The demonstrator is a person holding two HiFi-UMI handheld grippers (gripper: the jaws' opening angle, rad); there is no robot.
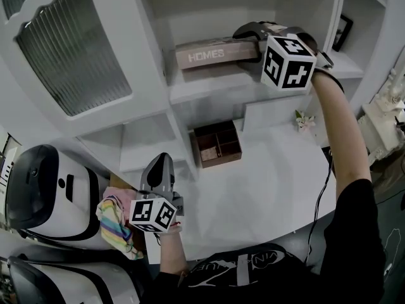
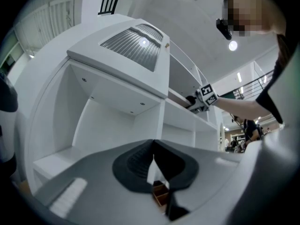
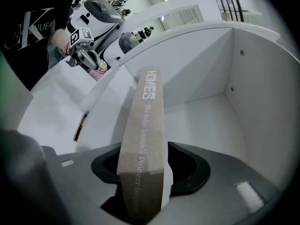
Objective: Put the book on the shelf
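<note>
White cabinetry fills the wall, and the book (image 1: 212, 54) is up in its open middle compartment, just right of the ribbed glass door (image 1: 69, 49). It is tan, with "HOMES" along its spine. It lies flat along the front of the shelf (image 1: 209, 87) with the spine facing out, and looks to be resting on the board.

The right gripper (image 1: 248, 43) is at the book's right end, held up there on an outstretched arm. From its own view, the spine (image 3: 143, 139) runs away from the gripper (image 3: 144, 146) between the two jaws. The jaws stand apart, and a sliver of white shows between the book and the right-hand one. They are around the book but not pressing on it.

The left gripper (image 1: 161, 170) hangs low by the person's body, over the near edge of the counter (image 1: 266, 182). Its jaws meet at the tips with nothing between them (image 2: 153, 144).

A brown wooden box (image 1: 217, 143) with dividers sits on the counter below the shelf, against the back. A small flower ornament (image 1: 305, 122) stands further right. A striped pastel cloth (image 1: 117, 223) lies just beside the left gripper, next to a rounded white and black machine (image 1: 44, 192). A dark picture frame (image 1: 342, 31) leans in the far right compartment.
</note>
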